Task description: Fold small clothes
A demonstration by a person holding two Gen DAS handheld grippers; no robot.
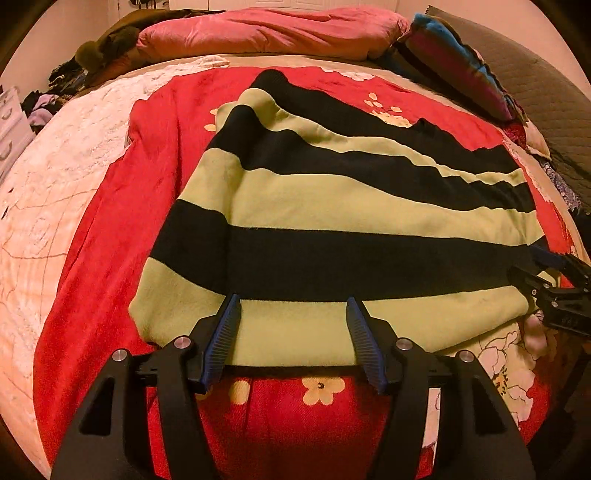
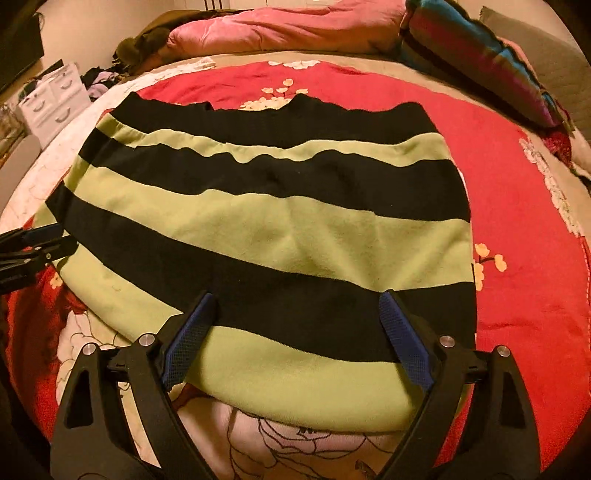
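Blue-padded left gripper and right gripper both gape, seemingly above the striped sweater's hem.

The right hand-held gripper hovers with jaws spread over the striped sweater's near hem; red floral blanket lies beyond.

Home bedroom, bed under red floral blanket, pink duvet at far end, white plastic drawers far left
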